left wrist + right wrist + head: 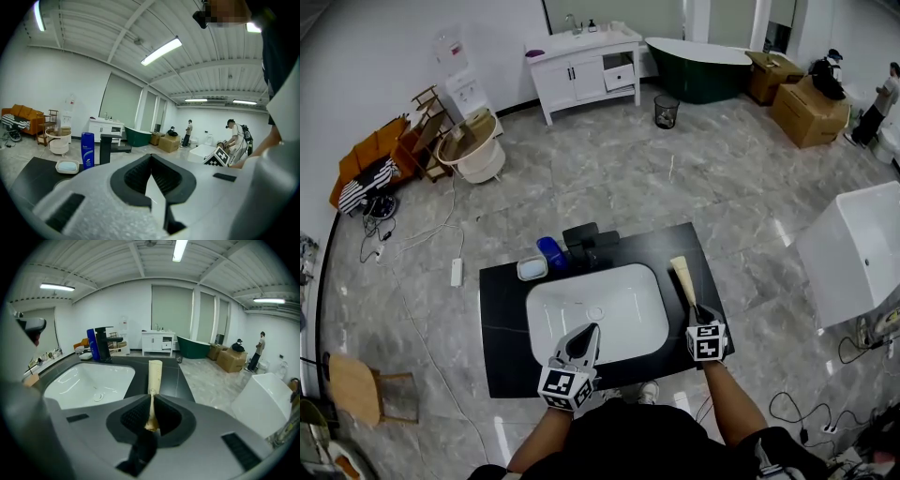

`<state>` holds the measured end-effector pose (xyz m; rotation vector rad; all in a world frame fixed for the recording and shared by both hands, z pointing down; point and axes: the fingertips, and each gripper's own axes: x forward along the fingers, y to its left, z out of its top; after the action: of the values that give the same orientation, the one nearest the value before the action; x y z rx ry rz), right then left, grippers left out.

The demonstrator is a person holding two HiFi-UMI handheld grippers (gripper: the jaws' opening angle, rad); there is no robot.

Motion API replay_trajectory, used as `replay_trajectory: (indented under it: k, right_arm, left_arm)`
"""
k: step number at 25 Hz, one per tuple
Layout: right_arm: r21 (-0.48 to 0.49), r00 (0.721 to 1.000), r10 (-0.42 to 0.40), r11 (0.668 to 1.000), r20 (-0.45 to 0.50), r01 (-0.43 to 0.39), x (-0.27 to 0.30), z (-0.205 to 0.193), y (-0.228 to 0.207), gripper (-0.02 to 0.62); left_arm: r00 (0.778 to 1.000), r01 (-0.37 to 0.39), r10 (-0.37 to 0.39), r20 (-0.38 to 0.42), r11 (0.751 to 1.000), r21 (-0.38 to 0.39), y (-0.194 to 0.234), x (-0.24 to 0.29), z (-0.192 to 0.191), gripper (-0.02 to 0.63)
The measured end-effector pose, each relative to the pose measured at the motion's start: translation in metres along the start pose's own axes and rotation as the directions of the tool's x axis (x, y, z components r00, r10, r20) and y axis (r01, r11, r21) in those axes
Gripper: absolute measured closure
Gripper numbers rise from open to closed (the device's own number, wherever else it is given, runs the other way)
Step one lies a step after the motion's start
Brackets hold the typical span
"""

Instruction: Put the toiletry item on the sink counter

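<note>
A long cream toiletry item (682,274) points away from me over the black counter (502,328), just right of the white basin (609,309). My right gripper (694,309) is shut on its near end. In the right gripper view the item (154,373) sticks out forward from the right gripper (151,397); whether it touches the counter I cannot tell. My left gripper (591,330) hovers over the basin's front edge. In its own view, the left gripper (150,157) has its jaws closed together with nothing between them.
At the back of the counter stand a blue bottle (550,251), a black faucet (586,242) and a soap dish (532,268). A white tub (853,248) stands to the right. A white vanity (581,66) and cardboard boxes (811,111) are far off.
</note>
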<state>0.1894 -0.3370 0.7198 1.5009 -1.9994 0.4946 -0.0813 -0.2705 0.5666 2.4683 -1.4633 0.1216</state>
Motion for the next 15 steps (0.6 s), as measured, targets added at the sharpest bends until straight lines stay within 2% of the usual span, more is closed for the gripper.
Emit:
replay_trajectory:
  k: [7, 11, 15]
  right_arm:
    - [-0.031, 0.995, -0.020, 0.999, -0.097, 0.017, 0.028, -0.015, 0.001, 0.560]
    - [-0.033, 0.992, 0.003, 0.999, -0.130, -0.007, 0.033, -0.013, 0.008, 0.555]
    - [-0.051, 0.985, 0.012, 0.998, -0.175, -0.021, 0.040, -0.023, 0.007, 0.496]
  left_arm:
    - [1.000, -0.031, 0.031, -0.006, 0.999, -0.014, 0.017, -0.001, -0.003, 0.594]
    - [1.000, -0.028, 0.028, -0.003, 0.999, -0.018, 0.018, 0.000, -0.003, 0.594]
    - [1.000, -0.025, 0.025, -0.002, 0.999, -0.021, 0.019, 0.001, -0.004, 0.594]
